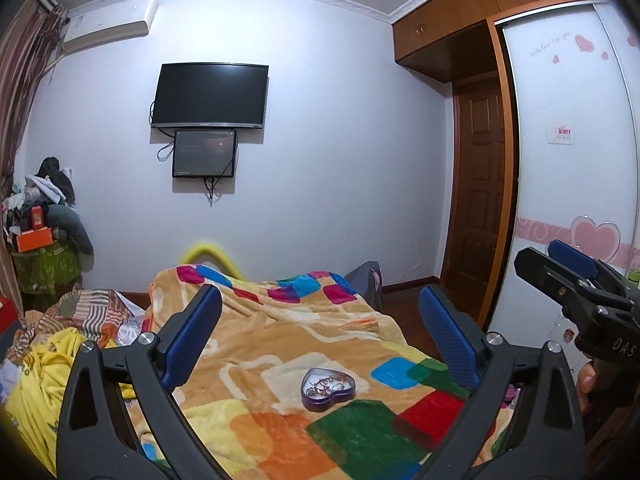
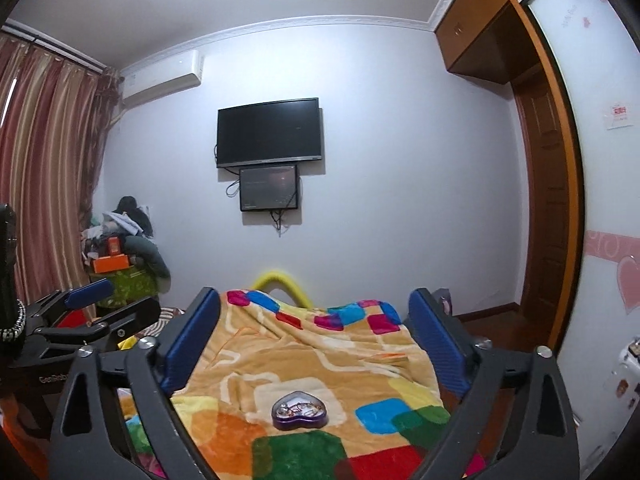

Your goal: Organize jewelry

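**Both tongs wide and empty above the bed; jewelry tin between them**

Your left tongs [image 1: 320, 340] stand wide apart, blue pads [image 1: 191, 340] well clear of each other and gripping nothing. Your right tongs [image 2: 316, 340] are in the same condition: spread wide, nothing between the fingers. Each pair hangs above the bed and touches neither the blanket nor the tin.

The heart-shaped purple tin [image 1: 329, 389] rests on the colourful patchwork blanket [image 1: 280, 320], ahead of and below your left tongs, roughly centred in the gap between the fingers and slightly nearer the right one. From your right tongs the tin [image 2: 300, 409] again sits ahead and low, close to the midline of the gap. It is open at the top. The jewelry [image 1: 330, 385] lies inside it as a small tangle of rings and thin metal pieces; individual items cannot be told apart.

Your right tongs appear at the far right edge of the left wrist view, level with the left pair and well apart from the tin. The left pair shows at the left edge of the right wrist view.

Beyond both tongs, past the foot of the bed, a dark television [image 2: 269, 133] hangs on the white wall, a smaller screen [image 2: 269, 193] directly beneath it. A pile of clothing and boxes [image 1: 40, 216] stands far left of your left tongs
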The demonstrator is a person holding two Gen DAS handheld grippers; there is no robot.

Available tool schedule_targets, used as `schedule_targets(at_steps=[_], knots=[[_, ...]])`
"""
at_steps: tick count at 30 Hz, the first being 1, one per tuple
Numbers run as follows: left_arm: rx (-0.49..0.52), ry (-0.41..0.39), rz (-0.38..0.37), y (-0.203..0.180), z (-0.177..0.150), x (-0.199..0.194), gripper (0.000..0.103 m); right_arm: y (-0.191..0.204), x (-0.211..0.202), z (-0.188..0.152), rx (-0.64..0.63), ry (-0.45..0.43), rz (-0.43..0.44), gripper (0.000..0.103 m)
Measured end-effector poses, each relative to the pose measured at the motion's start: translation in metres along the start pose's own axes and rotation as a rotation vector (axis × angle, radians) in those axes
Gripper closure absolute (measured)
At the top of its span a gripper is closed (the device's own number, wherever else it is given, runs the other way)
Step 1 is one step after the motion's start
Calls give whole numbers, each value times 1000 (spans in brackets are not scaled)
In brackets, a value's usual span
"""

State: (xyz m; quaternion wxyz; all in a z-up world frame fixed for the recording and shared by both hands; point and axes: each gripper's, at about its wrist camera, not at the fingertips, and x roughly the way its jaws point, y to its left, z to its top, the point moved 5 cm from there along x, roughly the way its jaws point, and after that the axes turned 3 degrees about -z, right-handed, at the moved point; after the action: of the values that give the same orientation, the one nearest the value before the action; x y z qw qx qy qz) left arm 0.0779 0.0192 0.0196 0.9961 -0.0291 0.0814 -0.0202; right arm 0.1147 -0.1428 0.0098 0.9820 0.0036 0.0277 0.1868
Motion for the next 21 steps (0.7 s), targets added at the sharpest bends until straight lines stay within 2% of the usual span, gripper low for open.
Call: schedule_targets(at_steps=[21], knots=[[-4, 19, 3, 0, -7, 0, 2, -2, -8, -14, -24, 34, 13, 6]])
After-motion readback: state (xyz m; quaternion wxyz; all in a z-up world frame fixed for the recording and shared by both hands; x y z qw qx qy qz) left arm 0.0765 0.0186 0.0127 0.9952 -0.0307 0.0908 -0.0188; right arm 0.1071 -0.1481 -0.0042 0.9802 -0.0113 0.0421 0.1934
